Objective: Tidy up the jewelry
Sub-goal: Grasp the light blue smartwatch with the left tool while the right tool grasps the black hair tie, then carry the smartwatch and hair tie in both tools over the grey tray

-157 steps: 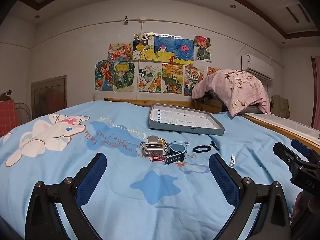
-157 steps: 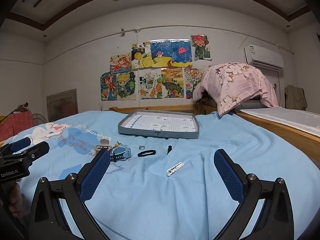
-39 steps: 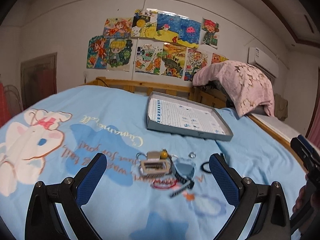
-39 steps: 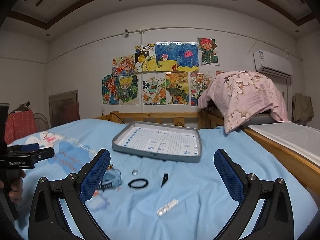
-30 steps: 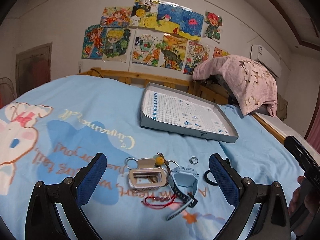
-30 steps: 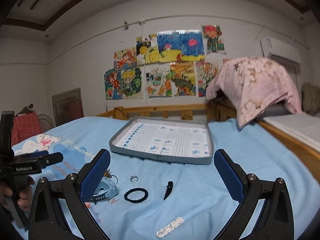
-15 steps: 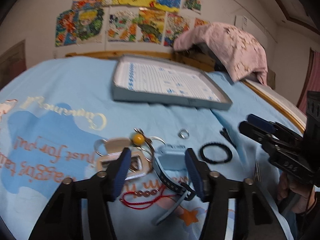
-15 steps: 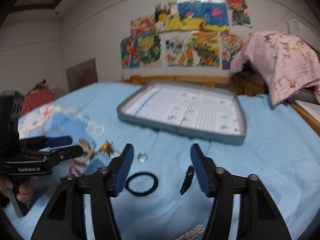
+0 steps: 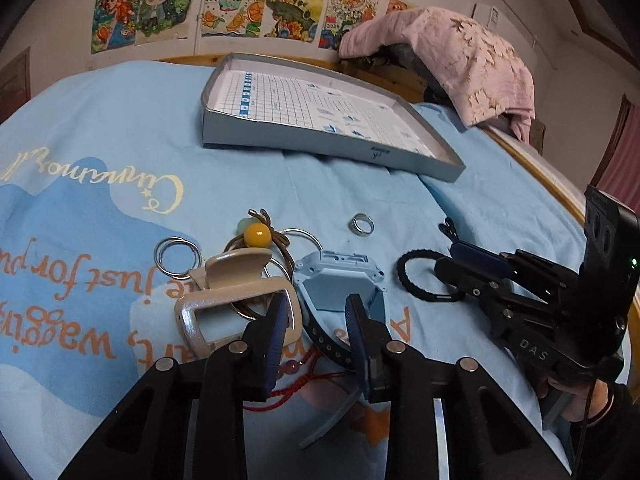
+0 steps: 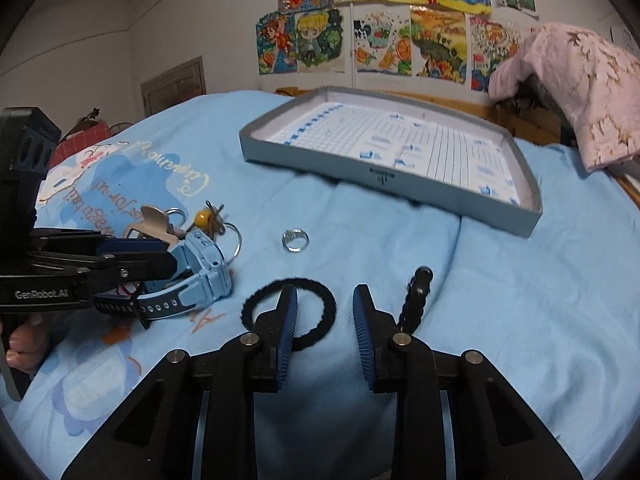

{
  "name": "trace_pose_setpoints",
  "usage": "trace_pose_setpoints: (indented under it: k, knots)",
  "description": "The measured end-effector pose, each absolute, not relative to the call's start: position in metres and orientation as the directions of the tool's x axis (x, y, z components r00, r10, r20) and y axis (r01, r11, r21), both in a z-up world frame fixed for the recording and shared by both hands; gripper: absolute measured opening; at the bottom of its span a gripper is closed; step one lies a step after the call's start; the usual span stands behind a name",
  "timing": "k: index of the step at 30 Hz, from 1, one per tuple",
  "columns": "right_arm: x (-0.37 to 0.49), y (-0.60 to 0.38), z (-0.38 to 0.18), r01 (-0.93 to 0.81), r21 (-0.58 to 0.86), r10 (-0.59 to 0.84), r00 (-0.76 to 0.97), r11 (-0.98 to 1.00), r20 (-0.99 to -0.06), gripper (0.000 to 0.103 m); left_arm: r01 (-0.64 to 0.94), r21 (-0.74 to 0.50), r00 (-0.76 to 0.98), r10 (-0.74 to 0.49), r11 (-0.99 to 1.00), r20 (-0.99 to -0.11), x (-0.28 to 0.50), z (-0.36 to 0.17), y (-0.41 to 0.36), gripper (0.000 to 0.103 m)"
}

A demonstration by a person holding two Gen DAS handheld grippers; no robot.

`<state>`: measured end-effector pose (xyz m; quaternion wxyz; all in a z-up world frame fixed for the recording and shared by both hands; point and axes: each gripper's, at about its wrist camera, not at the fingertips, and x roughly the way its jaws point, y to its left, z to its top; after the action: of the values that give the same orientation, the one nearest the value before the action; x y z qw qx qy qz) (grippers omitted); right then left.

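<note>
Left wrist view is looking down on a light blue watch (image 9: 340, 280) lying on the bedsheet (image 9: 120, 152) among a beige hair claw (image 9: 224, 292), key rings (image 9: 176, 256), a yellow bead (image 9: 258, 234) and a red cord (image 9: 296, 384). The left gripper (image 9: 316, 320) is hanging over the watch strap; its jaws have just been narrowing, yet a gap shows and the pads are not pressing on anything. In the right wrist view the right gripper (image 10: 325, 312) is hovering over a black hair tie (image 10: 289, 312), its jaws also just narrowed and gripping nothing, with one finger standing inside the loop. A silver ring (image 10: 295, 239) is lying just beyond, a dark clip (image 10: 416, 296) to the right, and the empty grey tray (image 10: 384, 178) at the far side. This seems the first pickup: each gripper needs lowering onto its piece, closing, then carrying to the tray.
</note>
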<state>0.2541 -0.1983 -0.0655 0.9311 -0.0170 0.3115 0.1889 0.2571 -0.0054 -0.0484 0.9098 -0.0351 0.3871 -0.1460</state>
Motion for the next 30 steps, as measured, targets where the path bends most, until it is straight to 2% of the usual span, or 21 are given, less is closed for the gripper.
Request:
trace_pose_setpoints:
  k: [10, 14, 27, 30]
  knots:
    - [0.26, -0.198, -0.08, -0.36, 0.123, 0.354, 0.696, 0.925, -0.625, 0.025, 0.24, -0.144, 0.603, -0.264, 0.96, -0.753, 0.264, -0.059, -0.011, 0.02]
    - [0.26, -0.196, -0.083, -0.357, 0.126, 0.353, 0.692, 0.925, -0.629, 0.022, 0.236, -0.139, 0.601, -0.257, 0.962, -0.757, 0.265, -0.061, -0.011, 0.009]
    - [0.254, -0.2, -0.083, -0.354, 0.155, 0.369, 0.689, 0.922, -0.624, 0.02, 0.286, -0.09, 0.595, -0.251, 0.954, -0.763, 0.242, -0.052, -0.022, 0.009]
    - [0.252, -0.205, -0.083, -0.348, 0.182, 0.382, 0.68, 0.92, -0.625, 0.017, 0.305, -0.101, 0.589, -0.271, 0.947, -0.761, 0.234, -0.047, -0.024, 0.009]
